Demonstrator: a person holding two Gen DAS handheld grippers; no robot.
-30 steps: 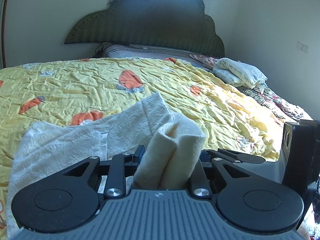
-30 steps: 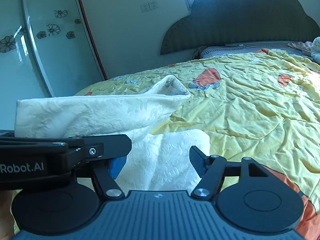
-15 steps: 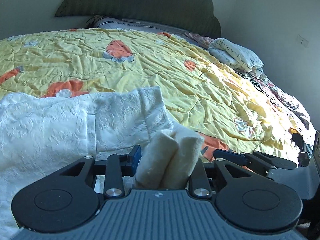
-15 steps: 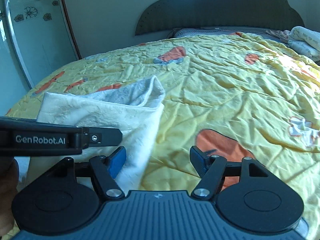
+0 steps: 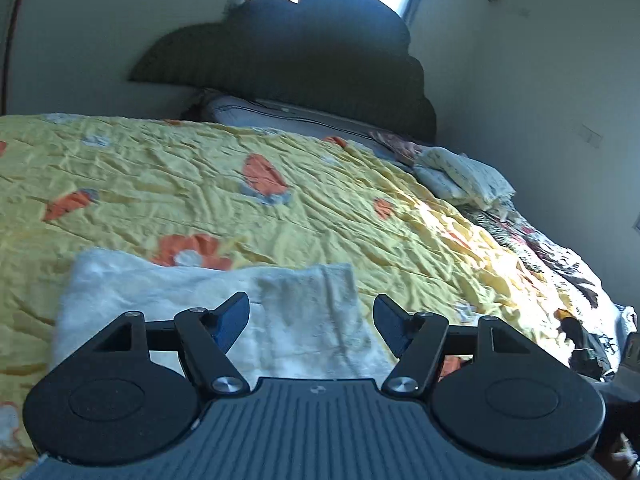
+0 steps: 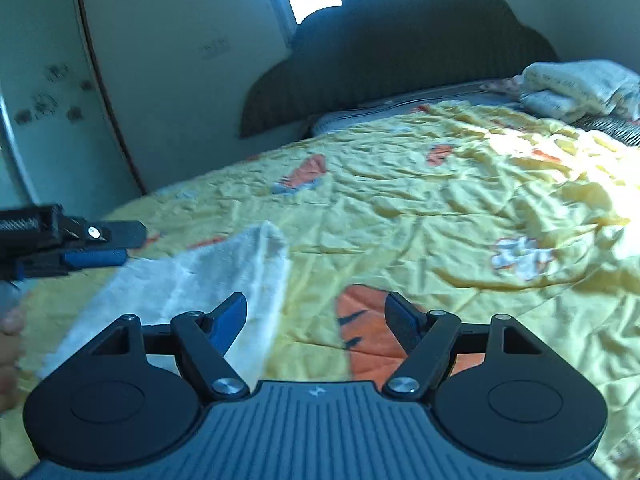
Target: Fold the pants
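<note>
Pants beneath spread left fingers

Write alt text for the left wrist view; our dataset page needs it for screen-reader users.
The left gripper is open and empty above white pants lying folded flat on a yellow quilt with orange prints. Beyond are a dark scalloped headboard, a pillow, and folded bedding by the right wall.
</note>
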